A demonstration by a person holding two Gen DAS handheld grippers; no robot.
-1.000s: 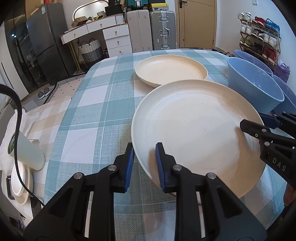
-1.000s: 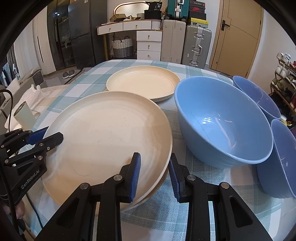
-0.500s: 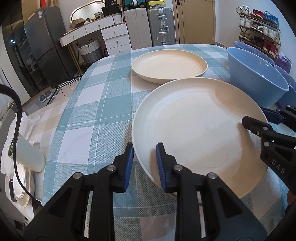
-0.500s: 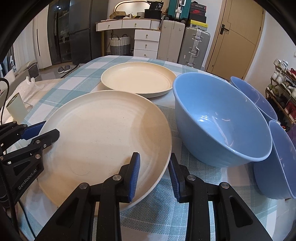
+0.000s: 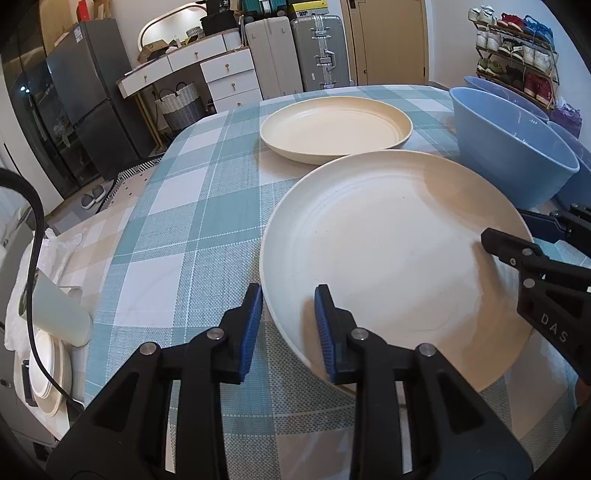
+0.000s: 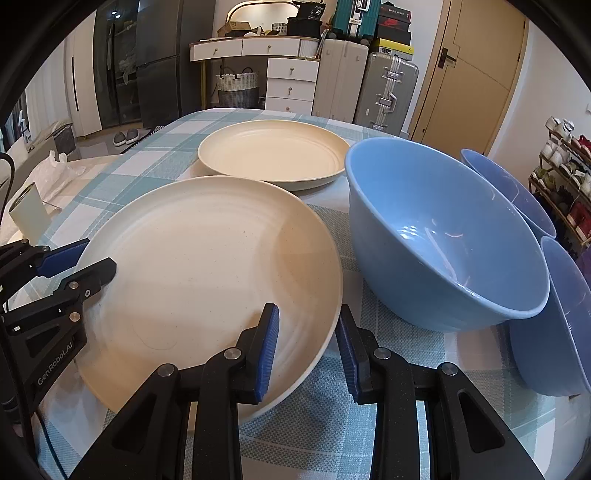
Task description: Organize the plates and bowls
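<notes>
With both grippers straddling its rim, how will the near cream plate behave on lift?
Near cream plate looks rigid with a shallow raised rim, so likely no flex. Its smooth, matte-looking surface may slip between the left gripper and right gripper, whose jaws are not yet closed. Wide and gripped only at the edges, it could tilt toward the blue bowl.

Beyond the checked table [image 5: 192, 206] stand a dark fridge [image 5: 85, 110], a white drawer unit [image 6: 291, 88], 2 suitcases [image 5: 317, 55], a wooden door [image 6: 476, 74] and a shoe rack [image 5: 517, 22].
</notes>
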